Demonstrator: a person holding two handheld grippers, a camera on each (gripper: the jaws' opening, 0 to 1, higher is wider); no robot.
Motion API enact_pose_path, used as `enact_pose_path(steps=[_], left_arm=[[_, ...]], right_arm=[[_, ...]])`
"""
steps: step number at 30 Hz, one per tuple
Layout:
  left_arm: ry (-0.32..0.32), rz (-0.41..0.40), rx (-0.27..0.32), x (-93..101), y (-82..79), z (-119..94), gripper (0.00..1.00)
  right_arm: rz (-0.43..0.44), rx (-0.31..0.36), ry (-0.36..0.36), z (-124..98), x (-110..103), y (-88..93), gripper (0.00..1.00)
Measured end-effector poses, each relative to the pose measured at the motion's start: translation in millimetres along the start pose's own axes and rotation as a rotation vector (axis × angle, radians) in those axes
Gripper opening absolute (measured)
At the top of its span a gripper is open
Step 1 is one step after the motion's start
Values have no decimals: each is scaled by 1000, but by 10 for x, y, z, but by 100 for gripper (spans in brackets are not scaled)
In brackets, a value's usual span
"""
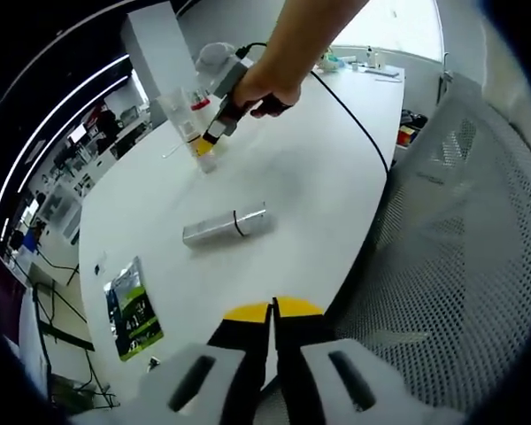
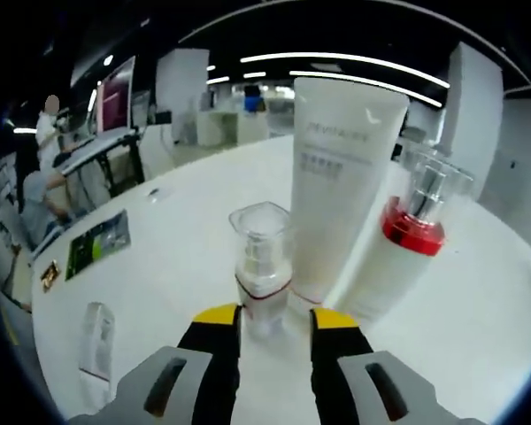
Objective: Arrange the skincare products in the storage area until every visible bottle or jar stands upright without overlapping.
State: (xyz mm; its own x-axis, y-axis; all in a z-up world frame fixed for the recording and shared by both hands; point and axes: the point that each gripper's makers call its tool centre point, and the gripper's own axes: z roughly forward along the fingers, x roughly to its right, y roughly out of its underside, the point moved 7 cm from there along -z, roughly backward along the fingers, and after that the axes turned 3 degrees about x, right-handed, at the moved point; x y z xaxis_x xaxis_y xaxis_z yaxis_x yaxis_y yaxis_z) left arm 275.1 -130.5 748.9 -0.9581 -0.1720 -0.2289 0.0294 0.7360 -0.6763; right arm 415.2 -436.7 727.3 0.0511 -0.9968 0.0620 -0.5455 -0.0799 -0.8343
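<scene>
So right now the right tongs (image 2: 267, 326) are wrapped around the small pump bottle (image 2: 262, 266) mid-frame, left tongs (image 1: 273, 312) clenched empty, and that lying silver tube (image 1: 227, 224) on the worktop (image 1: 319, 168) probably gets stood up next.

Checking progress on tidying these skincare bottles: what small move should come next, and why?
Probably open the right gripper and back off: its jaws flank the small clear-capped bottle, which stands upright beside the white tube and the red-collared bottle. Then go for the silver tube, which lies on its side on the table; the left gripper is shut.
</scene>
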Motion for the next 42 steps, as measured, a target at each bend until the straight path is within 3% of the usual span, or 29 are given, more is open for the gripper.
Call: enact_pose_path(steps=[6, 19, 21, 22, 23, 26, 29, 31, 36, 40, 42], left_arm=[[-1, 1, -2, 2, 3, 2, 0], [2, 1, -15, 4, 17, 9, 0], [2, 2, -16, 6, 18, 10, 0], [2, 2, -15, 6, 17, 10, 0], [2, 2, -15, 6, 17, 11, 0], [-4, 5, -14, 0, 14, 5, 0], [-21, 1, 2, -24, -2, -12, 0], [-10, 9, -1, -5, -3, -5, 0], [-7, 15, -3, 2, 0, 0, 0], [13, 29, 6, 32, -14, 0, 0], [20, 38, 17, 41, -28, -1, 0]], right_arm=[[99, 7, 40, -14, 85, 0, 20], [127, -10, 46, -84, 89, 29, 21], [149, -39, 28, -100, 33, 77, 23], [170, -71, 7, -114, -31, 126, 25], [182, -80, -15, -128, -91, 149, 33], [199, -120, -158, -268, -439, 228, 52], [207, -125, -308, -457, -818, 282, 53], [156, -126, -369, -555, -1033, 318, 51], [89, -158, -411, -636, -1353, 433, 52], [-118, -244, -412, -595, -1486, 601, 49], [-186, -256, -401, -600, -1547, 640, 45]])
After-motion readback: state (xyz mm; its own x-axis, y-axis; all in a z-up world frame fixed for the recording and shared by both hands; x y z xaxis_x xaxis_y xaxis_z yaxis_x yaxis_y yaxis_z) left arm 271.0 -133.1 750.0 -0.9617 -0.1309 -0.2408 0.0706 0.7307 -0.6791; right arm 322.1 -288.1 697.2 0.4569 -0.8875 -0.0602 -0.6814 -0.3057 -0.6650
